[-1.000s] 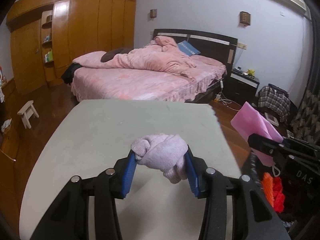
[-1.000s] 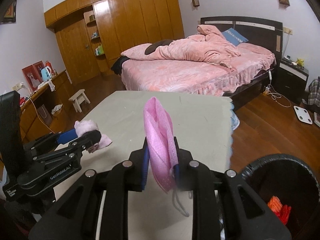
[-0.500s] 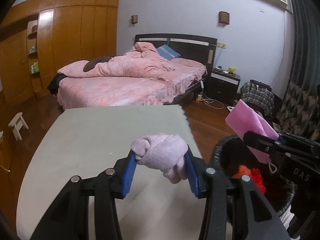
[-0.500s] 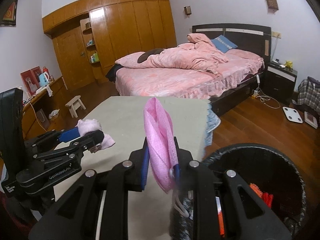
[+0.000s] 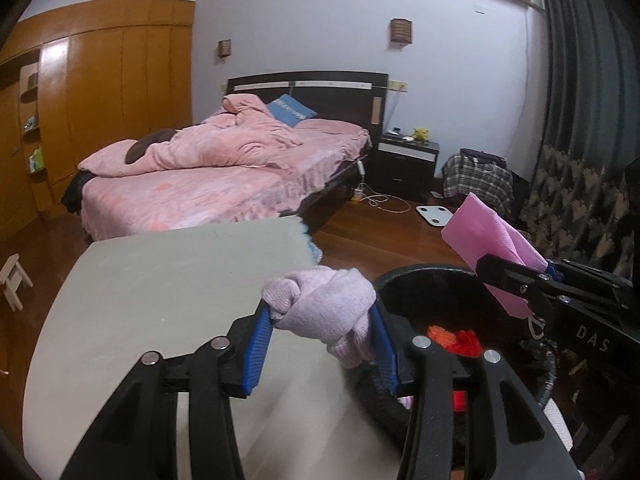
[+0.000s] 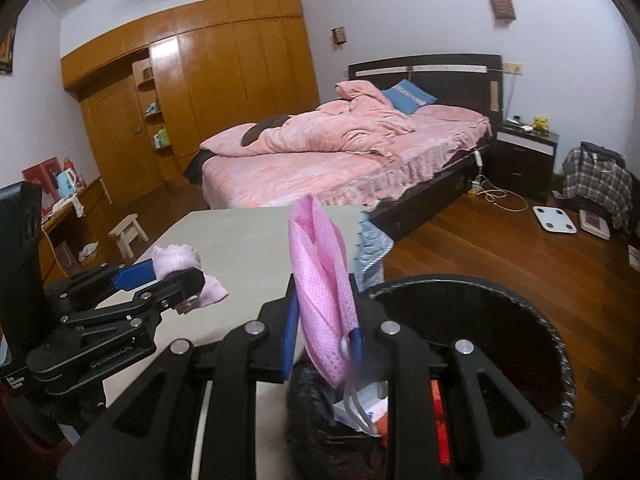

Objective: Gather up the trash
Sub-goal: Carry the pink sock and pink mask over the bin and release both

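The left gripper (image 5: 320,336) is clamping a balled pale-pink sock (image 5: 324,308) above the bench (image 5: 160,288) edge, the black trash bin (image 5: 404,280) rim lying at its 3 o'clock; the right gripper (image 6: 322,344) is pinching a pink face mask (image 6: 320,272) upright, poised over the bin's near rim

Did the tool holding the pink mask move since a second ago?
Yes. The right tool with the pink mask has moved right, off the table and over the black bin.
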